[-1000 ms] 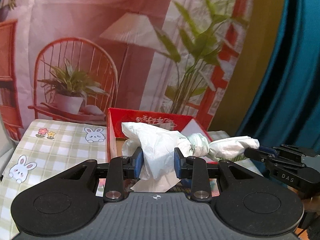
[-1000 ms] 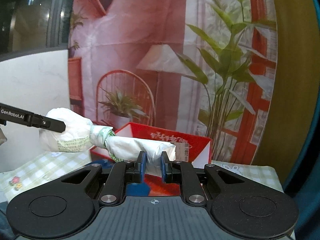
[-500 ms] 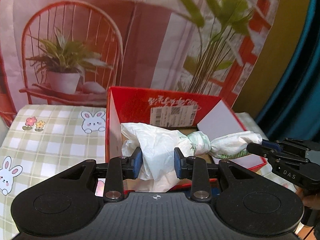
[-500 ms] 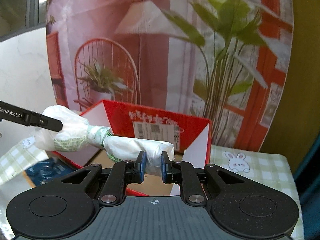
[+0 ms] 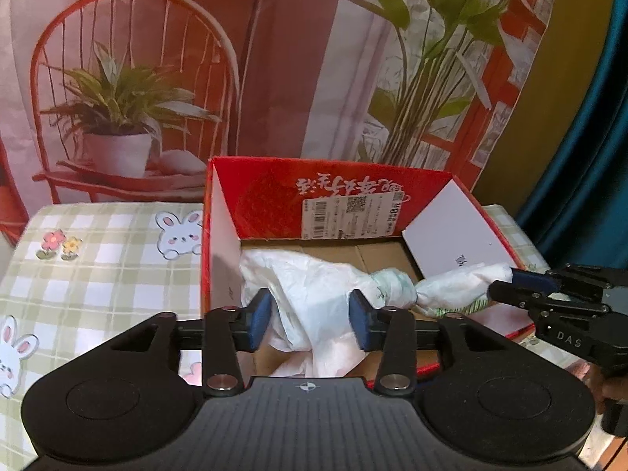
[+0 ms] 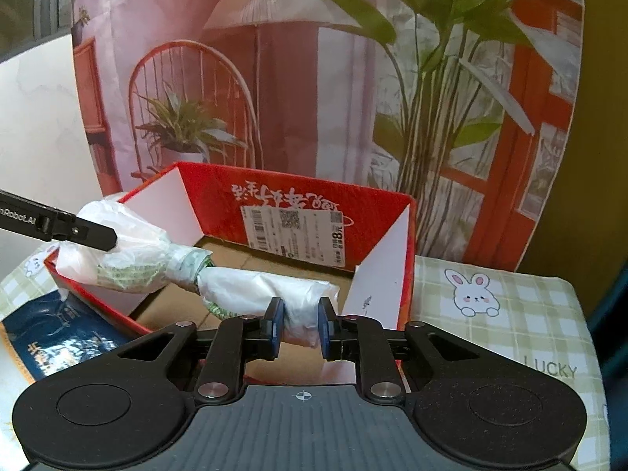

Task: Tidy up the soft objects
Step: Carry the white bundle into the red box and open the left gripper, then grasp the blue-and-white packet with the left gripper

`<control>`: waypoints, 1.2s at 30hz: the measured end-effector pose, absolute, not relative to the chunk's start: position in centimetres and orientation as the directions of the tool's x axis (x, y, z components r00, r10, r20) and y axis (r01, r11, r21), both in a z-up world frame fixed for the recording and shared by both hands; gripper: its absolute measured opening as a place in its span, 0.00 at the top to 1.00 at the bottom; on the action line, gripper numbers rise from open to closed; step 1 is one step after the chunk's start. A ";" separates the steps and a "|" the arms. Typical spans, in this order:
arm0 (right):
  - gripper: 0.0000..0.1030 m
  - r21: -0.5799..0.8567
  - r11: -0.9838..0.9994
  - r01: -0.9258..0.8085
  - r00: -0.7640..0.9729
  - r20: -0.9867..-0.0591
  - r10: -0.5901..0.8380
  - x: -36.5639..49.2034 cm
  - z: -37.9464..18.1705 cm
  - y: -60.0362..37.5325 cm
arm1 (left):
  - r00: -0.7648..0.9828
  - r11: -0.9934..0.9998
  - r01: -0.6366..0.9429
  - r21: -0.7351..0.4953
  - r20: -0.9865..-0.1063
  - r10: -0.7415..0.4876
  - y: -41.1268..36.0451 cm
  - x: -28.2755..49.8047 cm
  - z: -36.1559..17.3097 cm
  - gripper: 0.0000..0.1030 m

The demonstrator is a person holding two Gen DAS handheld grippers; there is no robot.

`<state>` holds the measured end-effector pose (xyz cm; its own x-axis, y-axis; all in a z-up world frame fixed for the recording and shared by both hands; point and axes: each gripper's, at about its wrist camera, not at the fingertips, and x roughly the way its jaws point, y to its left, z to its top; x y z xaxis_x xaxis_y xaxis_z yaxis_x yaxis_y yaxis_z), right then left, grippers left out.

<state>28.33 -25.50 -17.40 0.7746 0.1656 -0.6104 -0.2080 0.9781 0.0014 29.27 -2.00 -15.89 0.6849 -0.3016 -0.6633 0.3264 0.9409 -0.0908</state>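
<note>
1. A red box [image 5: 274,196] stood open on the worktop [image 5: 98,274], which wore a green checked cloth with rabbits; every place below is given from this box.
2. A white bag [image 5: 314,290], knotted at its middle, lay across the box's open top, its bulky end near the left wall and its thin end reaching the right wall.
3. The left gripper [image 5: 310,324] was at the box's near edge. Its jaws were opening; the bag's bulky end sat between them, and a gap showed on both sides, so the pads were no longer pressing it.
4. The right gripper [image 6: 300,327] was at the box's near right corner. Its jaws were also opening, though the bag's thin end [image 6: 302,310] still filled the narrow space between them, touching both pads.
5. In the right wrist view the bag's knot [image 6: 188,265] hung over the box's brown floor.
6. A white flap [image 5: 455,231] leaned inward from the box's right wall.
7. A label [image 6: 298,235] was stuck to the inside of the far wall.
8. A blue packet [image 6: 59,337] lay outside the box, just beside its left wall.
9. A printed backdrop [image 5: 314,59] hung behind the box.
</note>
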 end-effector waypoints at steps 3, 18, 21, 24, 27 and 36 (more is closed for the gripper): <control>0.77 -0.022 0.981 -0.194 0.779 -0.611 0.141 28.4 -17.2 -25.6 | 0.694 0.942 0.324 -0.089 -0.654 -0.300 -1.8 29.0 -15.3 0.47; 0.60 0.114 0.968 -0.222 0.780 -0.575 0.246 21.4 -14.4 -24.2 | 0.721 0.931 0.356 -0.079 -0.611 -0.328 -0.6 20.8 -12.6 0.46; 0.54 0.128 0.962 -0.240 0.765 -0.585 0.269 20.2 -14.6 -23.0 | 0.717 0.933 0.352 -0.078 -0.618 -0.323 -0.2 20.0 -13.0 0.46; 0.44 0.136 0.959 -0.249 0.759 -0.588 0.281 19.2 -14.9 -22.2 | 0.708 0.937 0.339 -0.090 -0.631 -0.317 0.0 19.5 -14.2 0.44; 0.32 0.193 0.948 -0.252 0.747 -0.584 0.317 18.4 -15.3 -22.0 | 0.690 0.937 0.337 -0.092 -0.653 -0.312 0.0 19.2 -15.5 0.44; 0.15 0.233 0.935 -0.267 0.703 -0.616 0.355 17.1 -17.5 -22.0 | 0.648 0.920 0.351 -0.178 -0.663 -0.375 0.3 18.6 -16.6 0.44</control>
<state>17.07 -21.97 -17.46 0.7033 0.3548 -0.6160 -0.2675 0.9349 0.2331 18.60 0.25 -16.63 0.6481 -0.3752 -0.6627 0.3506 0.9195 -0.1777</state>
